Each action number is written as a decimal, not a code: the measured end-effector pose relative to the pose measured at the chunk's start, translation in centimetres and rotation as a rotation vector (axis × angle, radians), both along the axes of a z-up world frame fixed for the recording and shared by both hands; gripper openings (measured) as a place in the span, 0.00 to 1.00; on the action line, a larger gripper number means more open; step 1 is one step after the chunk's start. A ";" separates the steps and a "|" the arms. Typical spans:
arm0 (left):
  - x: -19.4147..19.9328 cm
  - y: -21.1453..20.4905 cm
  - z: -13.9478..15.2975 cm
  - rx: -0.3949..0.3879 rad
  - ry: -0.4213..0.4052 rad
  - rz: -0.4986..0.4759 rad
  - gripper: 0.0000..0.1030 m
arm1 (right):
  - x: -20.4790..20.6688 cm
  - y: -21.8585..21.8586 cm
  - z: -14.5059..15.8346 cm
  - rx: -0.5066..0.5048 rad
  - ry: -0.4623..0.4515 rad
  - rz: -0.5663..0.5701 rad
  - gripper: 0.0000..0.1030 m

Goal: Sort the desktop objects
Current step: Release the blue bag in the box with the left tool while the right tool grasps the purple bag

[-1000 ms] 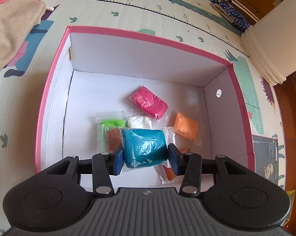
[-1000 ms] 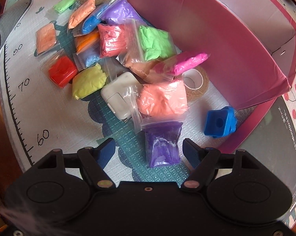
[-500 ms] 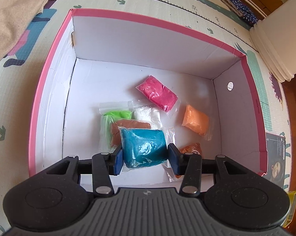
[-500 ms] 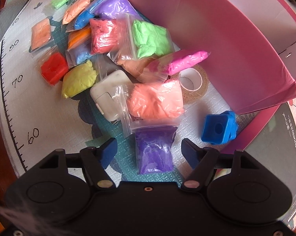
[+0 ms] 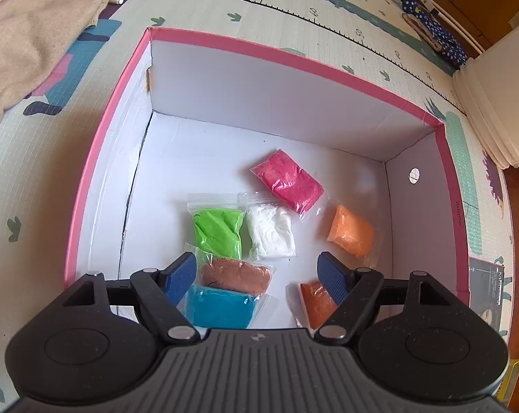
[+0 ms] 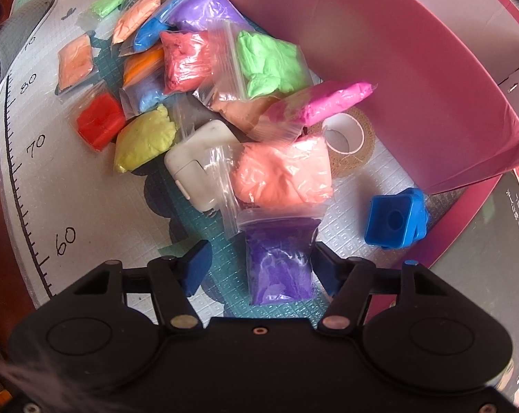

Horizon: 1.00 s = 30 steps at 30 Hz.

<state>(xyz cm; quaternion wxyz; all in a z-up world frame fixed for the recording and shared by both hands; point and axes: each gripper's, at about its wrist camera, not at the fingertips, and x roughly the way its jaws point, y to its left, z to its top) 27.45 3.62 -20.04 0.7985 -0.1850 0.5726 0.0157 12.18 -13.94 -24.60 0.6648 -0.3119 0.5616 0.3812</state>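
Note:
In the left wrist view my left gripper (image 5: 256,270) hangs over the pink-rimmed white box (image 5: 293,62), its jaws opening with nothing between the pads. The teal clay bag (image 5: 221,308) lies loose on the box floor just below it, beside brown (image 5: 237,275), green (image 5: 218,230), white (image 5: 269,230), magenta (image 5: 288,180) and orange (image 5: 350,230) bags. In the right wrist view my right gripper (image 6: 261,261) points down over the dark purple clay bag (image 6: 278,263); its jaws are closing around the bag. The left pad still stands apart from it.
A pile of several coloured clay bags (image 6: 190,58) lies on the play mat beside the box's pink outer wall (image 6: 414,86). A white charger (image 6: 199,165), a tape roll (image 6: 345,134) and a blue block (image 6: 395,218) lie close by. A beige cloth (image 5: 28,41) lies left of the box.
The left gripper has opened and let go of the teal bag, which dropped to the box floor. The right gripper's jaws have narrowed around the dark purple bag.

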 end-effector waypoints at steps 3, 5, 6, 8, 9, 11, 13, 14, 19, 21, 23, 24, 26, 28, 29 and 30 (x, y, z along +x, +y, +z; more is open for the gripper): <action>-0.2 0.3 0.1 -0.026 0.002 0.020 0.75 | -0.2 0.1 0.0 0.003 0.009 -0.004 0.58; -0.3 0.2 0.3 -0.030 -0.002 0.020 0.75 | -0.4 0.4 0.1 0.004 0.015 -0.002 0.54; -0.4 0.2 0.5 -0.034 -0.006 0.018 0.75 | -0.5 0.4 0.1 0.004 0.018 0.001 0.52; -0.5 0.0 0.8 -0.041 -0.015 0.014 0.75 | -0.2 0.2 0.1 0.002 0.023 0.007 0.44; -0.6 0.0 1.0 -0.045 -0.021 0.014 0.75 | -0.1 0.1 0.2 0.001 0.025 0.008 0.42; -0.8 -0.1 1.4 -0.048 -0.036 0.014 0.75 | 0.9 0.3 1.1 -0.004 0.031 0.005 0.38; -0.9 -0.2 1.8 -0.050 -0.041 0.008 0.75 | 0.8 0.4 1.1 -0.010 0.033 0.004 0.38; -0.9 -0.2 2.0 -0.050 -0.044 0.007 0.75 | 0.8 0.3 1.2 -0.010 0.037 0.000 0.37; -1.4 -0.4 3.1 -0.050 -0.057 0.000 0.75 | 0.5 -0.2 1.7 -0.017 0.038 -0.011 0.37; -1.6 -0.5 3.6 -0.051 -0.063 -0.009 0.75 | 0.2 -0.8 2.2 -0.017 0.033 -0.013 0.37; -1.9 -0.7 4.2 -0.049 -0.070 -0.022 0.75 | 0.3 -0.6 2.5 -0.014 0.027 -0.016 0.37; -2.1 -0.8 4.5 -0.047 -0.073 -0.028 0.75 | 0.3 -0.5 2.9 -0.013 0.023 -0.017 0.37; -2.4 -1.0 5.0 -0.046 -0.078 -0.039 0.75 | 0.3 -0.5 3.5 -0.011 0.014 -0.020 0.37; -2.7 -1.1 5.6 -0.045 -0.082 -0.049 0.75 | 0.2 -0.4 4.2 -0.006 0.007 -0.028 0.37; -2.9 -1.1 5.9 -0.045 -0.084 -0.054 0.75 | 0.2 -0.4 4.6 -0.003 0.003 -0.030 0.37; -3.1 -1.1 6.2 -0.045 -0.087 -0.058 0.75 | 0.2 -0.4 5.0 0.000 -0.001 -0.033 0.37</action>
